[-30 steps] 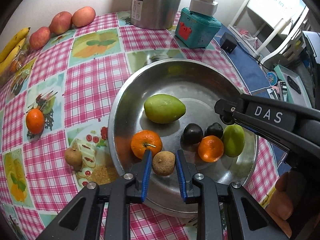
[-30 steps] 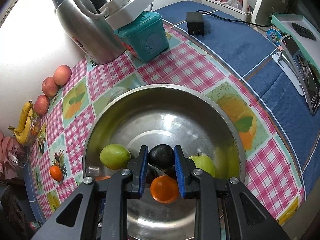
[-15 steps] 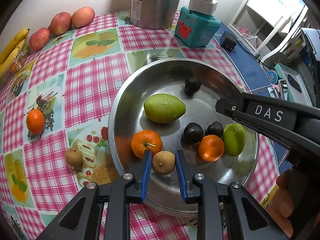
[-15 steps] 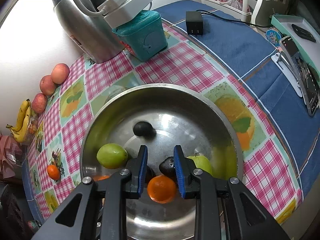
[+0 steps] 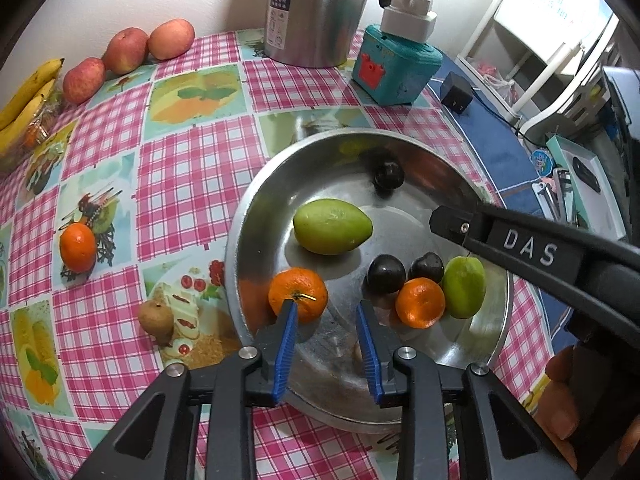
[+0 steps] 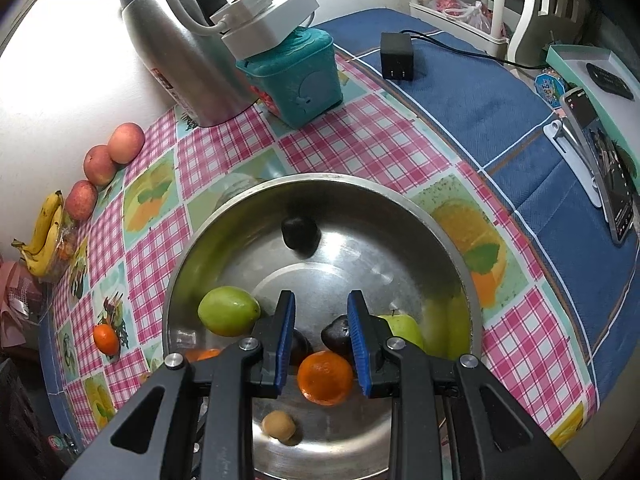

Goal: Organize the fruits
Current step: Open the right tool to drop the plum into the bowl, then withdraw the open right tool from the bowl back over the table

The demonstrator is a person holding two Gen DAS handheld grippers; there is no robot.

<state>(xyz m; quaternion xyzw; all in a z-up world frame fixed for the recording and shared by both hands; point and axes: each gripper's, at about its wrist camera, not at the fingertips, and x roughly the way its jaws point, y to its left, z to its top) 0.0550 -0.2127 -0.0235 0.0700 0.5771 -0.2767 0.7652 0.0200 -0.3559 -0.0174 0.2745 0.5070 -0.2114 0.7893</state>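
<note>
A steel bowl (image 5: pixel 231 264) (image 6: pixel 320 178) holds a large green fruit (image 5: pixel 332 226), two oranges (image 5: pixel 298 292) (image 5: pixel 420 302), a smaller green fruit (image 5: pixel 464 282) and three dark plums, one apart at the far side (image 5: pixel 389 174) (image 6: pixel 300 232). My left gripper (image 5: pixel 325 306) hovers over the bowl's near edge, its jaws opening with nothing between them. A small brown fruit (image 6: pixel 279 427) lies on the bowl floor. My right gripper (image 6: pixel 320 295) hangs over the near orange (image 6: pixel 326 378), pads narrowly apart and empty. On the cloth lie an orange (image 5: pixel 78 247) and a brown fruit (image 5: pixel 156 322).
Three apples (image 5: pixel 126 50) and bananas (image 5: pixel 28 96) sit by the wall at the far left. A steel flask (image 5: pixel 320 12), a teal box (image 5: pixel 396 68) with a white power strip, a black adapter (image 5: pixel 456 96) and a phone on a stand (image 6: pixel 612 184) stand beyond the bowl.
The left jaws have spread and the small brown fruit has dropped from between them into the bowl. The dark plum seen between the right pads has rolled to the bowl's far side.
</note>
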